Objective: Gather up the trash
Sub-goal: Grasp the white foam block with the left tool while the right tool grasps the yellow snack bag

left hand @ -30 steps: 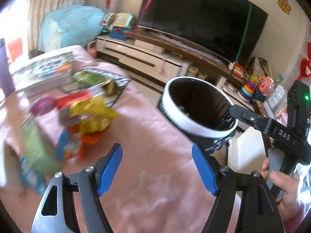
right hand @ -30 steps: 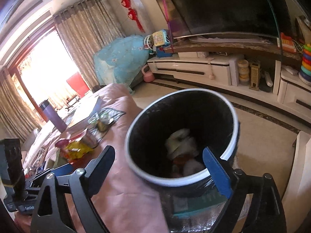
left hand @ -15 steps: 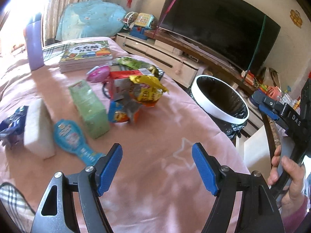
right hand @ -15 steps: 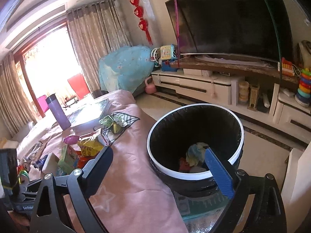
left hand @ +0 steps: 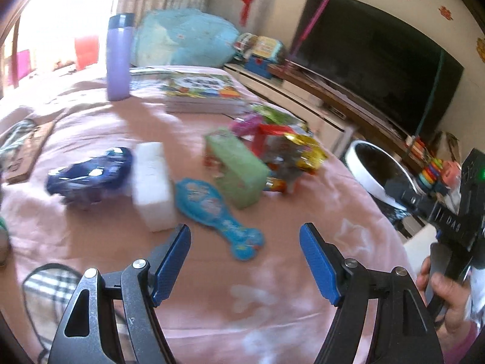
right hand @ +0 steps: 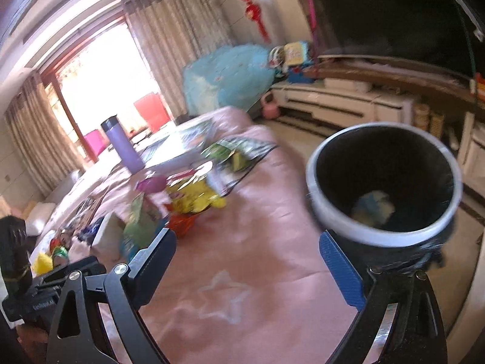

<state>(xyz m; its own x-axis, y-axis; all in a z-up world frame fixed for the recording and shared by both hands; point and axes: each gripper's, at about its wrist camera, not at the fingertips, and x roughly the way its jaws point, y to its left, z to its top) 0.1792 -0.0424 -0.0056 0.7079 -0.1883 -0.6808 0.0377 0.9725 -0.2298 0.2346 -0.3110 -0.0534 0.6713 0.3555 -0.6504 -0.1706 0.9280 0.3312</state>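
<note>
left wrist view: left gripper [left hand: 245, 244] is hanging over the pink tablecloth [left hand: 288, 309], jaws standing wide, nothing between the pads. just ahead of the left finger a white foam block [left hand: 153, 186] is lying, with a dark blue wrapper [left hand: 91, 174] touching its far-left side. straight ahead, a blue paddle-shaped packet [left hand: 216, 209] is lying flat. beyond it a green carton [left hand: 238, 171] is leaning against a heap of yellow and red snack bags [left hand: 292, 157]. judging these: bags light, crinkly, slippery, best pinched at a raised fold; foam block light, soft enough to dent, take it across the narrow side; flat packet needing an edge lifted first. trash bin [left hand: 374, 171] is sitting off the table edge, ahead to the right, partly behind the right gripper's body [left hand: 436, 212], held by a hand [left hand: 448, 291].

right wrist view: right gripper [right hand: 247, 261] is also standing wide and empty over the cloth. bin rim [right hand: 333, 221] is just beyond the right finger, crumpled paper [right hand: 374, 206] inside. snack heap [right hand: 194, 195] is lying ahead to the left, near but apart. purple bottle [right hand: 122, 145] is standing upright farther back.
</note>
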